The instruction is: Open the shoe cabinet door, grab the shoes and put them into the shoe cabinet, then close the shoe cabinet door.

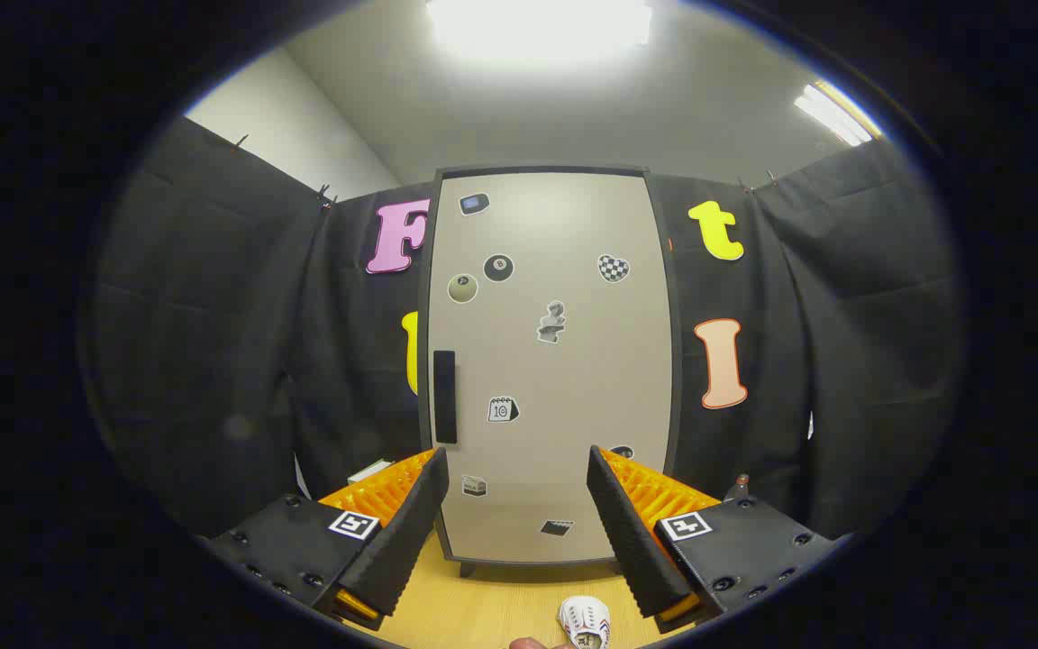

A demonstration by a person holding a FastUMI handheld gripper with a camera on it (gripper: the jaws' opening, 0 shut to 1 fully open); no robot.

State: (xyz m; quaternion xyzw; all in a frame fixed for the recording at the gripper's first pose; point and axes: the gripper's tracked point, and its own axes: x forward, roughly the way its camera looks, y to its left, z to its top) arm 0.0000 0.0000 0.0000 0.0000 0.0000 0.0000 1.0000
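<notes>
Upright shoe cabinet (555,361) faces the open, empty hand-held gripper (516,478), door shut.

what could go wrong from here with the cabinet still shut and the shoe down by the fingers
1. The gripper is open and centred on the flat cabinet door; the black handle sits off at the door's edge, so the fingers may miss it.
2. The white shoe lies on the wooden floor near the door, which might hit it swinging open.

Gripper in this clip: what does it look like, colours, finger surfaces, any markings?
The gripper has two fingers with black ribbed pads, backed by orange ridged plastic. Each sits on a black base fastened with dark screws, and each base bears a small square black-and-white marker tag. The fingers stand apart, open, before the closed beige cabinet door.
</notes>
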